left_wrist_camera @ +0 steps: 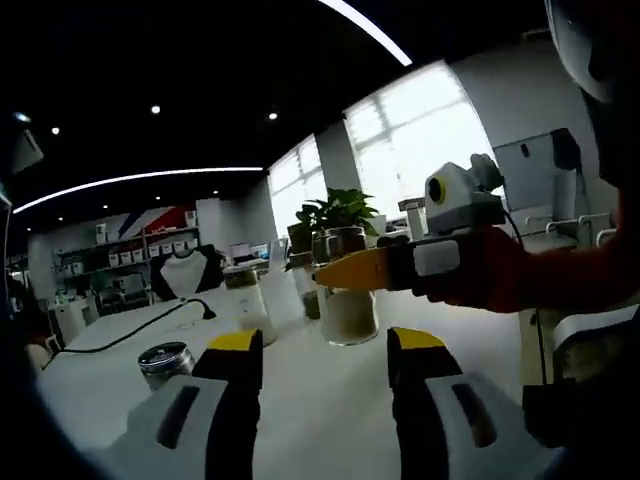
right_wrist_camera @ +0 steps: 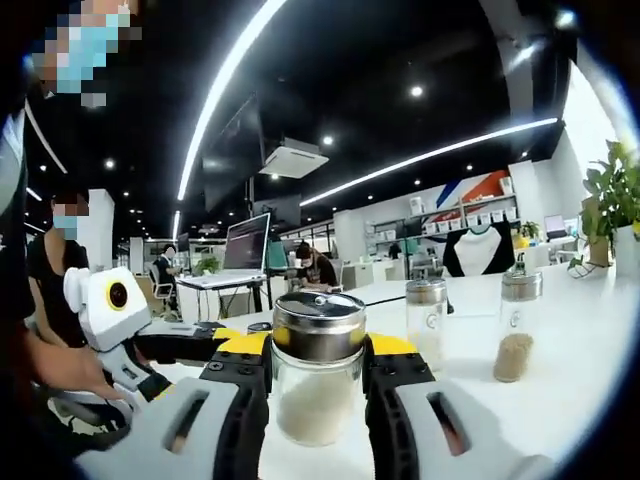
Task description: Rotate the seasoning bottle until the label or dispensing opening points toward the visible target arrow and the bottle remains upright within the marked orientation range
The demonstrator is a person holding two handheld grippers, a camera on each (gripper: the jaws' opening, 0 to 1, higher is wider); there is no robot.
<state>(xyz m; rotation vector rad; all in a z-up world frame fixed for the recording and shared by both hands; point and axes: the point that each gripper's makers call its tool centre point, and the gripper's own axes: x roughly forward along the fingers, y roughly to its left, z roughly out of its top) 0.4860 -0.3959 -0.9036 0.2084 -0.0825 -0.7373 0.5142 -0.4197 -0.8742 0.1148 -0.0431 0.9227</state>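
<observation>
A glass seasoning bottle with a shiny metal lid and pale powder inside stands upright on the white table. My right gripper is shut on it, one yellow-tipped jaw on each side below the lid. In the left gripper view the same bottle stands ahead, with my right gripper reaching in from the right, its orange jaw across the bottle's neck. My left gripper is open just short of the bottle, nothing between its jaws. That left gripper also shows low at the left in the right gripper view.
Two more shaker bottles stand further back on the table. Another bottle, a low metal-lidded jar and a black cable lie left of centre. A potted plant stands behind. People sit at desks beyond.
</observation>
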